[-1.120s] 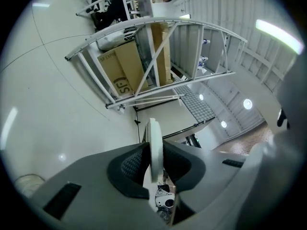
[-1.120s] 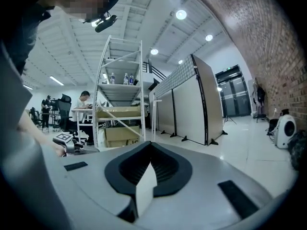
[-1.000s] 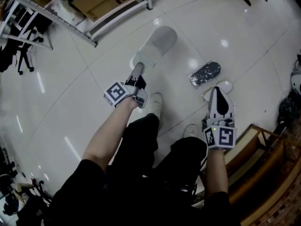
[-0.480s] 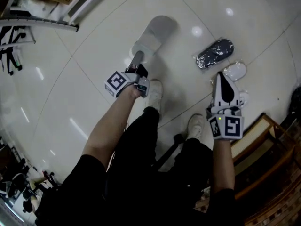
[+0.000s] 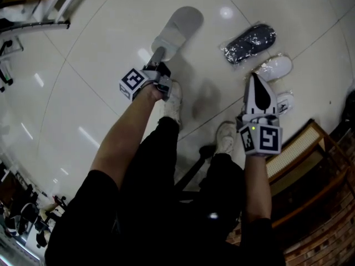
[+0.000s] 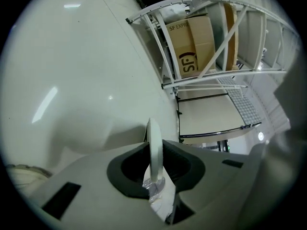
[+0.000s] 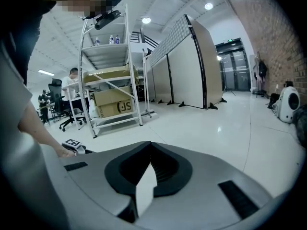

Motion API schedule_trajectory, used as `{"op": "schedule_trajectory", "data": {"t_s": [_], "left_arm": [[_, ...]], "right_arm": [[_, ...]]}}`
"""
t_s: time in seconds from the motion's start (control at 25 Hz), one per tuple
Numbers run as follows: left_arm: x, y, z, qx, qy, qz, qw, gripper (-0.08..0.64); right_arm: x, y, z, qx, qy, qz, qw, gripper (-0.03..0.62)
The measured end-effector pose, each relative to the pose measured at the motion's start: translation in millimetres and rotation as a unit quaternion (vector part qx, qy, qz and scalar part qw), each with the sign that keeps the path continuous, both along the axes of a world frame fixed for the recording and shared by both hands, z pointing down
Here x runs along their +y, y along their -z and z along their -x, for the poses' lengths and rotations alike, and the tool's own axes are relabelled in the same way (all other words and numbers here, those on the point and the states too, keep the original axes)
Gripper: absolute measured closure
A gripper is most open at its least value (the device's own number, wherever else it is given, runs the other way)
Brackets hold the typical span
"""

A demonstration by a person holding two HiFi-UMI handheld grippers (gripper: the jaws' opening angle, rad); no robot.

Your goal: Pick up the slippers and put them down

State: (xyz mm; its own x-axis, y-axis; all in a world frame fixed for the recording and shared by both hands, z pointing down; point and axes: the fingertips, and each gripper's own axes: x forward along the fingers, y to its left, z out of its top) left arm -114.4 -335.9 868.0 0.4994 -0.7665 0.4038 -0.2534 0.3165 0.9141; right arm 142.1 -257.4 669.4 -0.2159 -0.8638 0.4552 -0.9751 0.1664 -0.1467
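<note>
Pinching a white slipper (image 5: 182, 26) edge-on at one end, your left gripper (image 5: 160, 59) is holding it out over the glossy floor (image 5: 100, 65), ahead of your shoes (image 5: 173, 101). Your right gripper (image 5: 254, 82) is pointing forward with its fingers pressed together; a pale sliver in the slot cannot be identified. It is hovering just beside a wrapped white slipper (image 5: 274, 68), and a dark wrapped slipper (image 5: 249, 42) is lying nearby.

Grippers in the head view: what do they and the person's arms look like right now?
The left gripper and right gripper are pale grey tapered shells with black inner recesses. Each carries a cube of black-and-white square markers. A small green light shows beside the right one's cube. The person wears black short sleeves, so the forearms are bare.
</note>
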Motion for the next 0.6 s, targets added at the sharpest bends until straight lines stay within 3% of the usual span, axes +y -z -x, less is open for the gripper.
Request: {"op": "schedule_trajectory", "data": {"t_s": [0.16, 0.24, 0.28, 0.36, 0.52, 0.6], "left_arm": [[16.6, -21.0, -9.9, -0.033, -0.031, 0.045, 0.9979, 0.488], [22.5, -31.8, -12.7, -0.073, -0.063, 0.063, 0.9934, 0.465], [25.6, -37.6, -12.4, -0.101, -0.081, 0.073, 0.9889, 0.415], [32.9, -48.9, -7.1, -0.173, -0.116, 0.092, 0.9737, 0.218], [50.7, -60.0, 12.2, -0.306, -0.191, 0.115, 0.9254, 0.141], [60.4, -62.2, 21.5, -0.343, -0.22, 0.124, 0.9047, 0.141]], "right_arm": [[0.8, -7.9, 3.7, -0.014, -0.003, 0.005, 1.0, 0.592], [2.5, -10.4, 3.4, -0.02, -0.004, 0.013, 1.0, 0.592], [2.7, -10.9, 2.8, -0.025, -0.007, 0.014, 1.0, 0.592], [2.4, -10.0, 1.3, -0.039, -0.014, 0.014, 0.999, 0.592], [2.4, -8.8, -2.8, -0.04, -0.023, 0.012, 0.999, 0.592], [3.4, -9.5, -5.5, -0.038, -0.028, 0.014, 0.999, 0.592]]}}
